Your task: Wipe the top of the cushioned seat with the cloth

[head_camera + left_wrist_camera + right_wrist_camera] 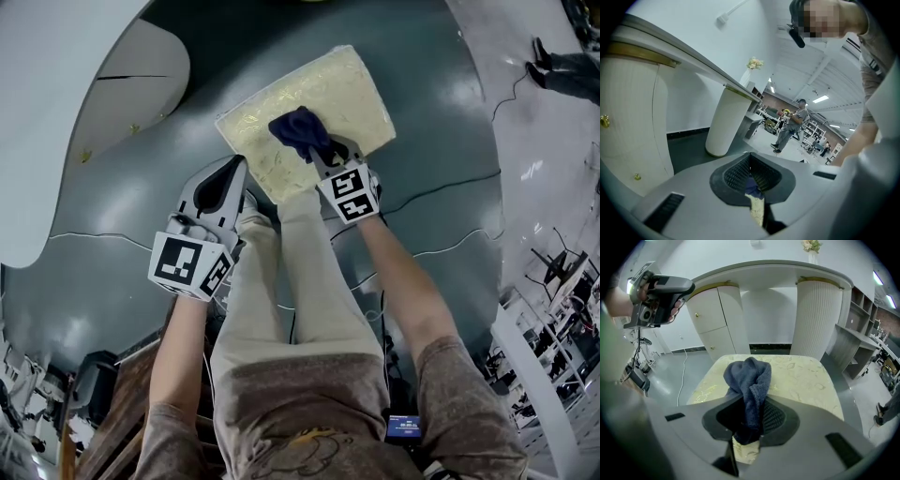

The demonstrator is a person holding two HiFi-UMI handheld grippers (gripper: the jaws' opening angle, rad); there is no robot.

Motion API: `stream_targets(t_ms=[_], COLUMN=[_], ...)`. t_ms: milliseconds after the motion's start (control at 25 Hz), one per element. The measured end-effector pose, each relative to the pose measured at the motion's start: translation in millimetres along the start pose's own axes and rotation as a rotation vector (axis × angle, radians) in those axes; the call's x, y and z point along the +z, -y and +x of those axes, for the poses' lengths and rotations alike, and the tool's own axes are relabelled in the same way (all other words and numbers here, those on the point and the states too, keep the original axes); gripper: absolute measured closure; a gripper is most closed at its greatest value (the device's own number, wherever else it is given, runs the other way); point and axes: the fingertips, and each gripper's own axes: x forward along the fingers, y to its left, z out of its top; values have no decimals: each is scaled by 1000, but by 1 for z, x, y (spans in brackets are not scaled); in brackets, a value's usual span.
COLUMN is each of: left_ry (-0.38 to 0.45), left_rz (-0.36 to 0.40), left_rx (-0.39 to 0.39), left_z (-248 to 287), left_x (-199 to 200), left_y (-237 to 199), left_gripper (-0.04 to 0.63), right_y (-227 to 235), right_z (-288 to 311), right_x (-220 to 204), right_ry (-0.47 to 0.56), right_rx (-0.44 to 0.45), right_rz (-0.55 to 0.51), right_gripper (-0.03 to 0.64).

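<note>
Right tool (749,422) tight on cloth (747,376) atop seat (804,376); left tool (752,176), by its own view, seemingly closed, empty.

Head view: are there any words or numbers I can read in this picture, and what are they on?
No text here can be read.
Left marker cube and right marker cube: only black-and-white square patterns, no letters or numbers.
Small screen at the person's waist: lit print, too small to read.

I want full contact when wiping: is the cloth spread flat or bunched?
Bunched. The blue cloth stands in a crumpled wad from the right gripper's shut jaws over the seat.
</note>
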Motion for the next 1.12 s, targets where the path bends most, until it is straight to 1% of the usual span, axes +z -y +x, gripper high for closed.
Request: stream_targets(t_ms=[280, 480, 840, 1120], left_ry=[-8, -14, -28, -35], left_rz=[4, 6, 11, 9], left_rx=[-10, -20, -18, -13], left_z=[15, 26, 35, 41], left_x=[4, 6, 6, 5], left_y=[7, 12, 17, 18], left_gripper=[580, 580, 580, 580], right_y=[50, 83, 127, 173], right_z=[-11, -18, -31, -41], right_x=[-6, -9, -15, -31], right_ry=[-4, -11, -11, -13], right_rx=[-62, -98, -141, -230], right_rz=[29, 29, 22, 67], right_gripper=[525, 525, 525, 525])
